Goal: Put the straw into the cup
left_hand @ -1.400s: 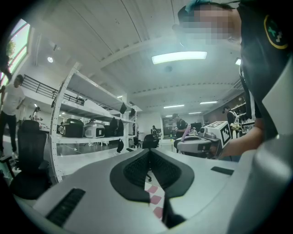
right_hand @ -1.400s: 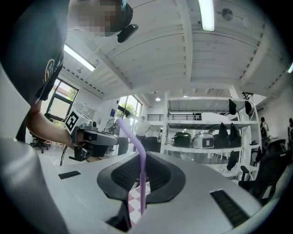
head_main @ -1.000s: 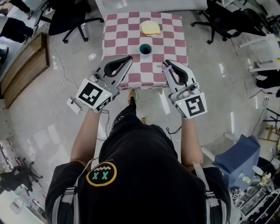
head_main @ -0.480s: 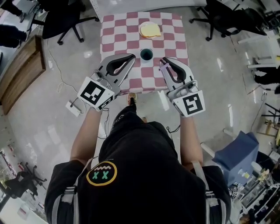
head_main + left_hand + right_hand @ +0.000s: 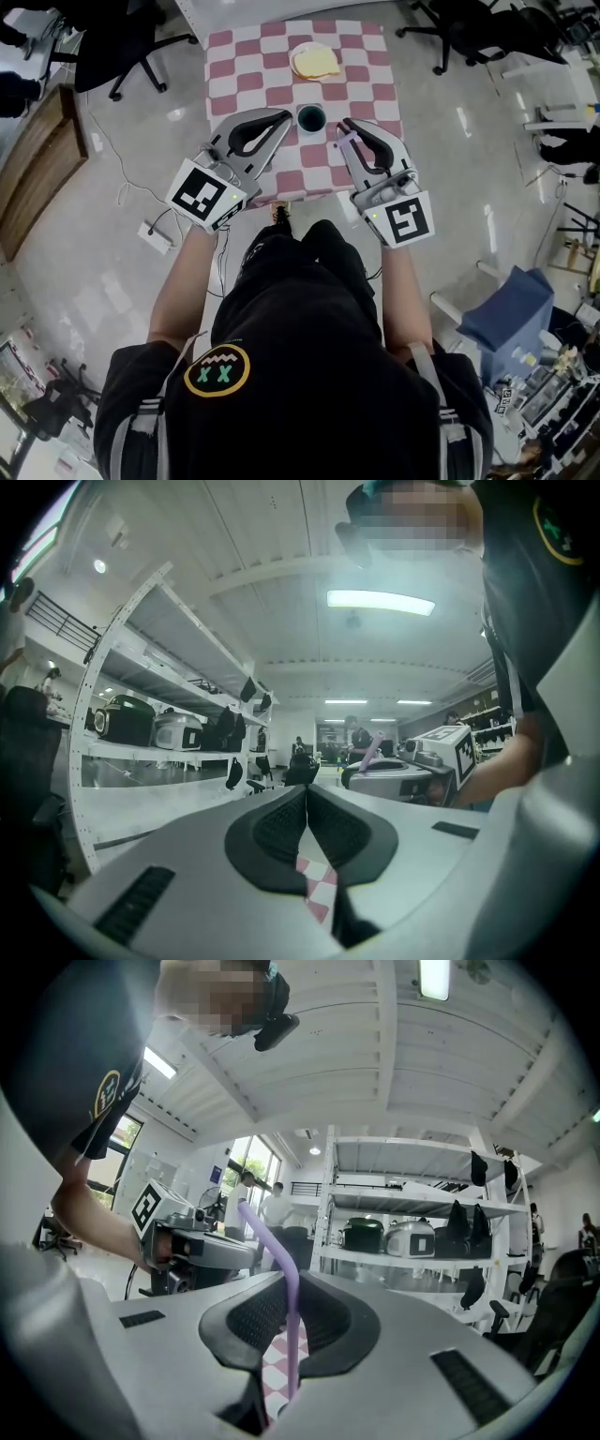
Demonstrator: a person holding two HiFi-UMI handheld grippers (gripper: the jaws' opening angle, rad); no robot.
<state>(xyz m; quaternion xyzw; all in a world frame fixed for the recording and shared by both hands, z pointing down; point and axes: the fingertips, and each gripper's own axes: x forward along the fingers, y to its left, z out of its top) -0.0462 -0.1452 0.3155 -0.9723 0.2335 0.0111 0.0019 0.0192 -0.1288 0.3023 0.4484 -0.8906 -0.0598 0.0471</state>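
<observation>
Head view: both claws level over the near edge of the tabletop, straw gripped, cup not yet reached.

Tabletop (image 5: 272, 66) is small and square, draped in pink-and-white checked cloth. Left claw (image 5: 279, 115) is grey moulded plastic; its ribbed black pads are pressed together on nothing, probably kept free to steady the cup. Right claw (image 5: 342, 126) is clenched on the straw, which stands roughly upright between the pads, presumably so the lower end can drop straight in. A pale yellow flat item (image 5: 315, 61) lies at the far side; I cannot identify it. Cup (image 5: 310, 117) is small, round and dark teal, mouth up, between and just beyond the claw tips. Straw (image 5: 292, 1335) is a thin lilac tube with a bent top, outside the cup.
</observation>
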